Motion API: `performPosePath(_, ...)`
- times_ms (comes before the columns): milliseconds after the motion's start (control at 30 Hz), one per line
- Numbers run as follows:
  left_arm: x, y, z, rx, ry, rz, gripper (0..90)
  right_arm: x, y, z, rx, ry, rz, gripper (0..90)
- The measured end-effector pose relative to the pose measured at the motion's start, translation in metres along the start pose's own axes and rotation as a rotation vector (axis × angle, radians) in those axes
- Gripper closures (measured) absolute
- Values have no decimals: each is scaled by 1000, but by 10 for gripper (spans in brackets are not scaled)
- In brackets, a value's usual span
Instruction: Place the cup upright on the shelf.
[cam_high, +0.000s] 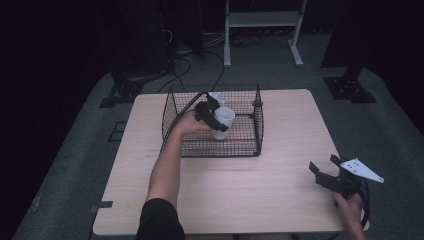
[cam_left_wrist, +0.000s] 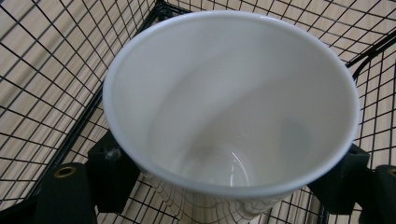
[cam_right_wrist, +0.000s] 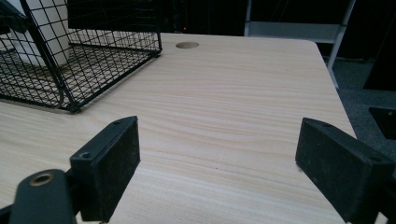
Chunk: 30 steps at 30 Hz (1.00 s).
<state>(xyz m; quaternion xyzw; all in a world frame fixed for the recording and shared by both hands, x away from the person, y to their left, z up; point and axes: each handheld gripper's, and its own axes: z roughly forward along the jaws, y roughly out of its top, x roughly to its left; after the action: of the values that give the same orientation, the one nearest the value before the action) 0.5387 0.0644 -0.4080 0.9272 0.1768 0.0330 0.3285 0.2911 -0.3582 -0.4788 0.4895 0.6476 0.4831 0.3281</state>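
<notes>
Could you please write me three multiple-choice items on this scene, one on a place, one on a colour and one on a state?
1. Where is the cup?
A. inside the wire basket
B. on the floor
C. at the table's near edge

2. What colour is the cup?
A. red
B. white
C. green

3. How does the right gripper stand?
A. shut on the cup
B. shut on the basket
C. open over the bare table

Answers: 1 A, the high view shows the cup within the mesh walls, held by the left gripper. 2 B, its rim and inside are white. 3 C, its fingers stand wide apart with only wood between them.
</notes>
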Motion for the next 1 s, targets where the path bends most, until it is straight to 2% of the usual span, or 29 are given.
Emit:
performPosePath(600,-2,0,3,22,6,11,212,0,0,0,-2,0,0,130)
performPosePath(1000,-3,-2,3,55,22,20,206,0,0,0,-1,0,-1,130)
